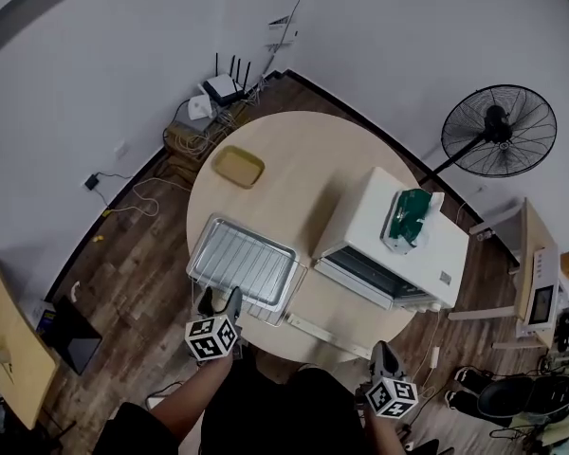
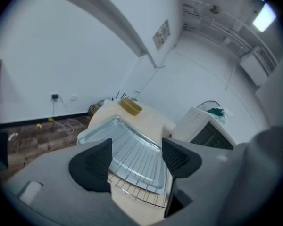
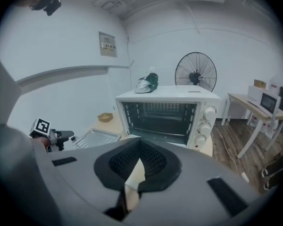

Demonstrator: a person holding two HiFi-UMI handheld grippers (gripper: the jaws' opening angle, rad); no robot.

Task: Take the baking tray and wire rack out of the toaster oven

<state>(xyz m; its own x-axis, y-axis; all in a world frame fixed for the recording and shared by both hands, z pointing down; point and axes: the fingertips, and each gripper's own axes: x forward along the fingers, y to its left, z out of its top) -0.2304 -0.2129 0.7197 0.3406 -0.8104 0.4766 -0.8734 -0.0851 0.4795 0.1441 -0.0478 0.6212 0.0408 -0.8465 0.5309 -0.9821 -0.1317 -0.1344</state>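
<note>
The silver baking tray (image 1: 223, 240) lies on the round table's (image 1: 294, 173) left front part, with the wire rack (image 1: 251, 265) resting on top of it. The white toaster oven (image 1: 389, 221) stands to the right, its door (image 1: 360, 278) folded down and its cavity (image 3: 160, 117) empty. My left gripper (image 1: 222, 300) hovers at the tray's near edge, open, with nothing between its fingers; the rack (image 2: 137, 173) and tray (image 2: 108, 131) show beyond the gap. My right gripper (image 1: 383, 351) is off the table's front edge, shut and empty (image 3: 140, 161), facing the oven.
A yellow dish (image 1: 239, 166) sits at the table's far side. A green and white bag (image 1: 410, 216) lies on the oven. A standing fan (image 1: 498, 131) is behind at the right, a side table with a microwave (image 1: 543, 301) further right, and cables and a router (image 1: 223, 88) on the floor.
</note>
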